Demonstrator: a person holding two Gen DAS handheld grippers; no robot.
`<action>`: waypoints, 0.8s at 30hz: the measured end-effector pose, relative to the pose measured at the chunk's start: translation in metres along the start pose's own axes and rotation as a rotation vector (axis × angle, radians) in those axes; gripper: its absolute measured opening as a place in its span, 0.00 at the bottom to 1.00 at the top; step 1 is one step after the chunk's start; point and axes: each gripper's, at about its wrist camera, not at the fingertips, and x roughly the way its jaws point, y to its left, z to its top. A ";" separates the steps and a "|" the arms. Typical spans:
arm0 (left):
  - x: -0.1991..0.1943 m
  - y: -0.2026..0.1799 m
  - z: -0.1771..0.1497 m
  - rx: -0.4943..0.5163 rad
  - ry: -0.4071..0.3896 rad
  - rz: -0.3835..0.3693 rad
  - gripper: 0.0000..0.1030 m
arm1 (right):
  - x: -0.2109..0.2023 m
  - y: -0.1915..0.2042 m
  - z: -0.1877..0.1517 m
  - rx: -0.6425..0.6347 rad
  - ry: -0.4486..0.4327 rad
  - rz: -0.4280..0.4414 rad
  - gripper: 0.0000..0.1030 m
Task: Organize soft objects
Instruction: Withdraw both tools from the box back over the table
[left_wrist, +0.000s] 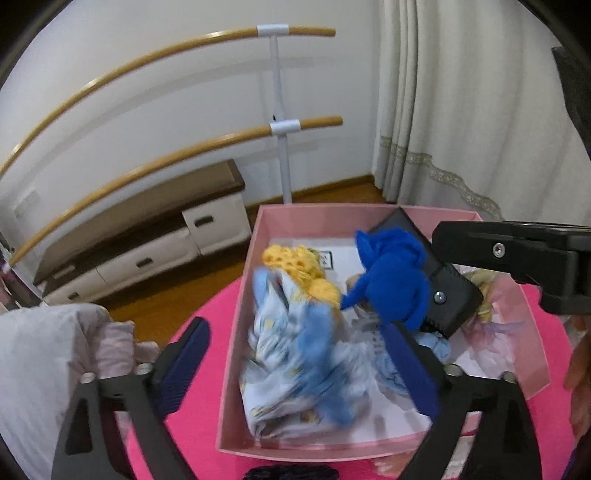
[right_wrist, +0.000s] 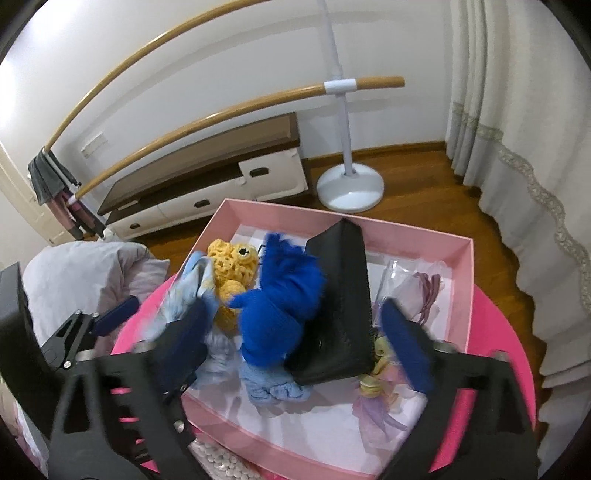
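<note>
1. While hovering over the pink box, spread wide and grasping nothing: left gripper, right gripper.
2. Already inside the box: blue knitted toy, yellow crochet piece, pale printed cloth, black wallet, pastel doll.
3. Apparently left outside on the pink table: lavender bundle, white beaded item.

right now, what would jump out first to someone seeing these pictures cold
The pink box on the bright pink round table dominates. At its middle a vivid blue knitted piece lies against a tilted black wallet, with a yellow crocheted piece behind and pale blue printed cloth on the left. Both hand-held grippers, left and right, hang open over the box.
</note>
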 end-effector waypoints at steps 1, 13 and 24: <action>-0.005 -0.001 0.002 0.006 -0.021 0.020 1.00 | -0.002 0.000 -0.001 0.004 -0.004 -0.003 1.00; -0.086 0.008 -0.038 -0.051 -0.165 0.078 1.00 | -0.063 0.009 -0.024 0.027 -0.139 -0.043 1.00; -0.184 0.020 -0.082 -0.106 -0.270 0.063 1.00 | -0.148 0.041 -0.066 -0.020 -0.289 -0.019 1.00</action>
